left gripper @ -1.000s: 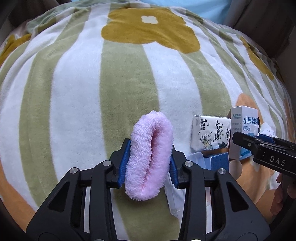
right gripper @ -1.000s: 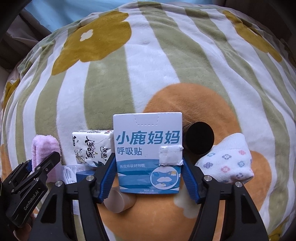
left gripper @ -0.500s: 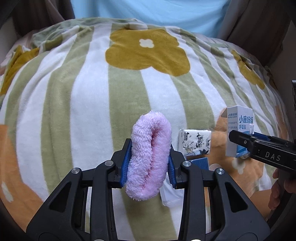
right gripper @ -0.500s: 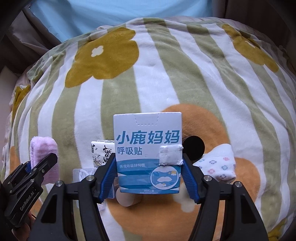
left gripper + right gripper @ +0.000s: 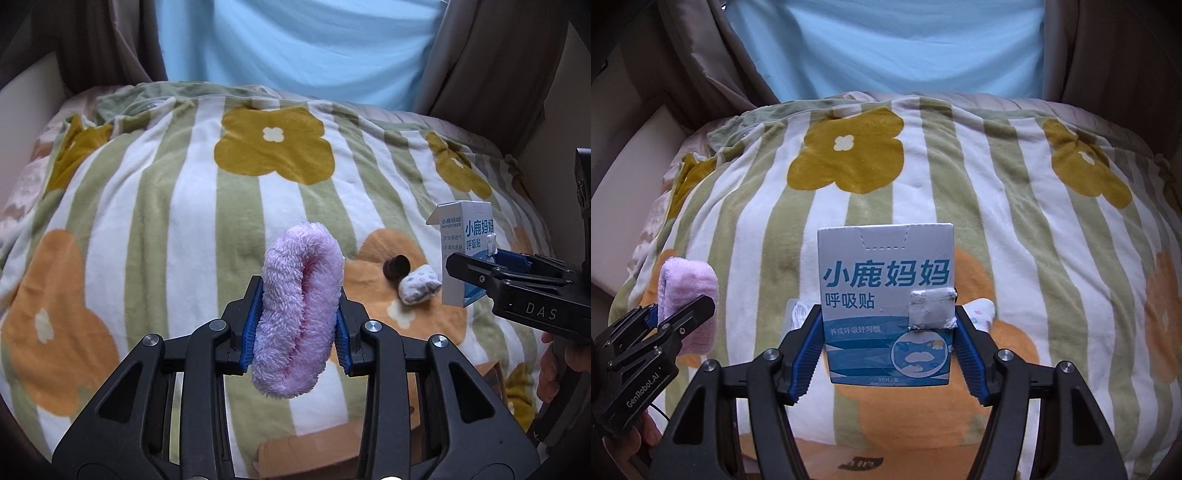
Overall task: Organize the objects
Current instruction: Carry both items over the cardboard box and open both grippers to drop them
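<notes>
My left gripper is shut on a fluffy pink folded cloth, held up above the striped flower blanket. The same pink cloth and left gripper show at the lower left of the right wrist view. My right gripper is shut on a white and blue box with Chinese print, lifted over the blanket; that box appears at the right of the left wrist view in the right gripper. A white patterned sock and a small dark cap lie on the blanket.
A clear plastic packet peeks out behind the box. Brown cardboard lies at the blanket's near edge. Light blue fabric and brown curtains rise behind the bed. A person's fingers hold the right handle.
Both grippers have risen with their loads, the blanket dropping away below. The tissue pack and blue box seen under the left gripper have left its view; sock and cap now show.
</notes>
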Demonstrator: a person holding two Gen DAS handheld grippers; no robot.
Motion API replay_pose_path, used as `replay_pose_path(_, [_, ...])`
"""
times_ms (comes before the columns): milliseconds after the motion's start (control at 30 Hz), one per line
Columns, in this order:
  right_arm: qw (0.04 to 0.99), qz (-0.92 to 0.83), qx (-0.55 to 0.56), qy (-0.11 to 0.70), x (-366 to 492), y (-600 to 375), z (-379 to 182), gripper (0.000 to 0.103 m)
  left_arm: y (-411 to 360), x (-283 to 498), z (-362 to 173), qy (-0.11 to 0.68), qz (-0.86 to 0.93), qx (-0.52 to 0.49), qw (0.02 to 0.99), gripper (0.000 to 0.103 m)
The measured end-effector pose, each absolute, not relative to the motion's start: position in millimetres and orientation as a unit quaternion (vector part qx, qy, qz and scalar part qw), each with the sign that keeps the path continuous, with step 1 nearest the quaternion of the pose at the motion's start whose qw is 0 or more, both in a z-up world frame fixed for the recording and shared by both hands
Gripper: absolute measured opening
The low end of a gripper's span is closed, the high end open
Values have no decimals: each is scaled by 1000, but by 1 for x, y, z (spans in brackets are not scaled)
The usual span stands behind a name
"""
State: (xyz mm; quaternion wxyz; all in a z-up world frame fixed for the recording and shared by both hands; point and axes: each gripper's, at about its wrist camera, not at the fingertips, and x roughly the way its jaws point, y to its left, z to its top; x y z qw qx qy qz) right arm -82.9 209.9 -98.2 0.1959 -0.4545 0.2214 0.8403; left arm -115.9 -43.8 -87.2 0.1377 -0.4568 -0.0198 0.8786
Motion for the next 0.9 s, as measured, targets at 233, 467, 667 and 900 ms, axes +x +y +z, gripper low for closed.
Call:
replay_pose_path(233, [163, 848, -467, 191, -29, 179, -70, 62, -40, -37, -64, -30, 876, -464, 128, 31])
replay_pose_path(467, [134, 836, -500, 182, 18, 150, -76, 62, -31, 27, -75, -40, 859, -496, 118, 31])
replay_pose_path(667, [120, 810, -541, 193, 50, 131, -110, 62, -26, 66, -111, -48, 835, -539, 105, 31])
replay_pose_path(900, [118, 791, -568, 192, 69, 122, -152, 62, -24, 85, -160, -49, 806, -583, 90, 31])
